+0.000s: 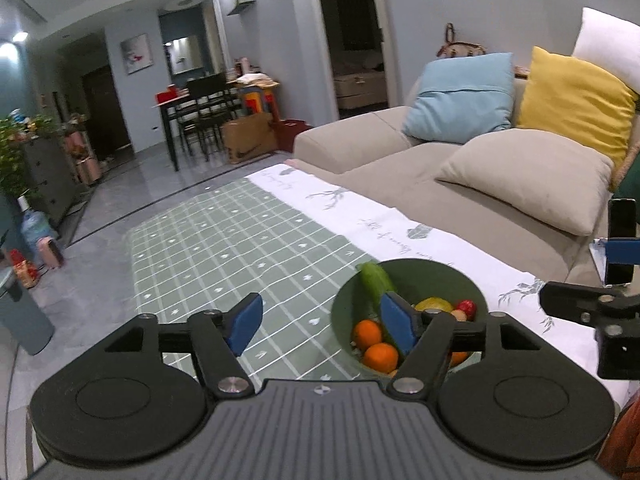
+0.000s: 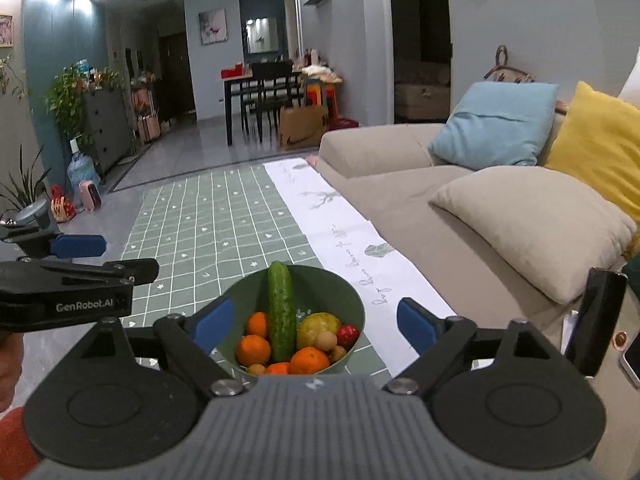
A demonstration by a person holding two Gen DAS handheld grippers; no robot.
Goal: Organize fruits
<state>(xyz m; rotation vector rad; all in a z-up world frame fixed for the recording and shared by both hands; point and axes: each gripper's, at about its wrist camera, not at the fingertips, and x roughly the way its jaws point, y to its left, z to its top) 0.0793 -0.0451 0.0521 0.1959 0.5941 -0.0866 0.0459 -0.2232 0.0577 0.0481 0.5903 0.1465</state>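
Beige fabric sofa (image 2: pixel 400 160) runs along the right side of both views, carrying a light blue cushion (image 2: pixel 494 124), a yellow cushion (image 2: pixel 600 136) and a beige cushion (image 2: pixel 532 224). Just beside the sofa: desk covered with a green grid-patterned cloth (image 2: pixel 208 224) and a white printed cloth strip (image 2: pixel 340 232) along its sofa-side edge. Dark green round bowl (image 2: pixel 340 292) sits on the green cloth at the near end, its right rim close to the white strip. Bowl contents: one long green cucumber (image 2: pixel 281 312) propped upright against the far wall with its tip above the rim; three orange mandarins (image 2: pixel 309 360) low in the bowl, to the left and front; one yellow-green round fruit (image 2: pixel 318 327) right of the cucumber; small red fruit (image 2: pixel 347 334) against the right wall; a few small tan round fruits (image 2: pixel 325 340) between those two. Left hand-held gripper (image 1: pixel 322 326): blue pads wide apart, nothing between them, hanging above the desk with its right pad over the bowl's left side. Right hand-held gripper (image 2: pixel 314 326): blue pads wide apart, one on either side of the bowl in the picture, nothing clamped; whether it touches the bowl, cannot tell.
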